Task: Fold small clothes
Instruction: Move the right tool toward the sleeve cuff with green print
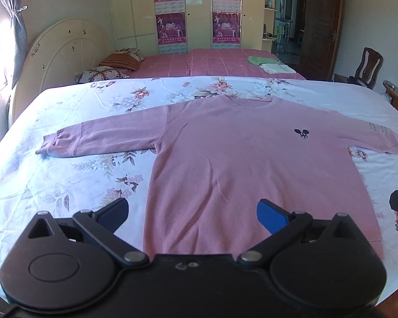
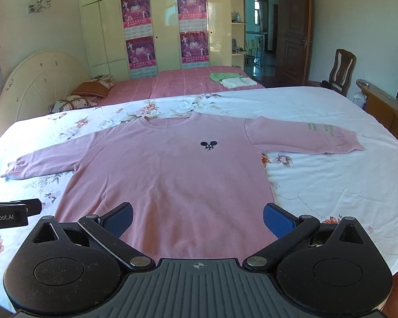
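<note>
Sweater point(image 1: 241, 164), pink, lies flat on the floral sheet point(image 1: 74, 182), sleeves spread wide. Beyond it, a pink bed point(image 1: 215, 62) carries folded clothes point(image 1: 270, 65) and pillows point(image 1: 111, 69). Left gripper point(image 1: 192, 212) and right gripper point(image 2: 197, 218) hover above the hem, jaws apart, empty.

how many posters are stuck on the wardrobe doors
4: two on the left door, upper and lower, and two on the right door, upper and lower.
</note>
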Demonstrator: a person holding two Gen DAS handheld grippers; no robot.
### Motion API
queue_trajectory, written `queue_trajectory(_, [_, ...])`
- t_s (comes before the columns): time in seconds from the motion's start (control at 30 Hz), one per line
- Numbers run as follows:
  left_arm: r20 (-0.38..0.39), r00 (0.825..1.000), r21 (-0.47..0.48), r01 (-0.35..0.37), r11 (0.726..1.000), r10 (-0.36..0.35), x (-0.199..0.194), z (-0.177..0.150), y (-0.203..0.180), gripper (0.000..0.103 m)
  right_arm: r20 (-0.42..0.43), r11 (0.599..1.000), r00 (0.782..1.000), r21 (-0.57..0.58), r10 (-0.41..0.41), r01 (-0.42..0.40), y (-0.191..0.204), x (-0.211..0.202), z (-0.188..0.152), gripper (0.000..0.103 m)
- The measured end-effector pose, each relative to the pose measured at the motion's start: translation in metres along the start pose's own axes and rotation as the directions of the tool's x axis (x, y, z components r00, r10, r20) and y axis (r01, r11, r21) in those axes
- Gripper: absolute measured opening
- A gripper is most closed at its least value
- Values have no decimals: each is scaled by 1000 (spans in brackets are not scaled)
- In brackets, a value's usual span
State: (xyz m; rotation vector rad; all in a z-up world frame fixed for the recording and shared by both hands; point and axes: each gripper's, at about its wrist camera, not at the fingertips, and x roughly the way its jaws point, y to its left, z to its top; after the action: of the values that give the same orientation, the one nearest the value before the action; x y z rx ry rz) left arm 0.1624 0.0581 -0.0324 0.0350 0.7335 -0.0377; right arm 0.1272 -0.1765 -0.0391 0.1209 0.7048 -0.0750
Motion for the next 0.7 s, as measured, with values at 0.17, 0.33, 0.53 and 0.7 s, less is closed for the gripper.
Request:
queue_trajectory(0.17, [-20, 1000, -6, 4, 1000, -4, 21, 8, -8, 103, -11, 1000, 1000, -9, -14, 14, -11, 22, 9, 103])
queue_trajectory(0.33, [-41, 999, -33, 0, 999, -1, 45, 18, -25, 103, -9, 999, 1000, -30, -14, 13, -32, 51, 22, 103])
queue_trajectory(0.53, [-64, 998, -83, -17, 996, 12, 78, 35, -53, 103, -15, 998, 1000, -63, -13, 12, -70, 93, 48, 103])
queue_trajectory(0.7, [-75, 997, -97, -40, 995, 32, 111, 49, -80, 103, -32, 998, 999, -64, -12, 10, -107, 135, 70, 103])
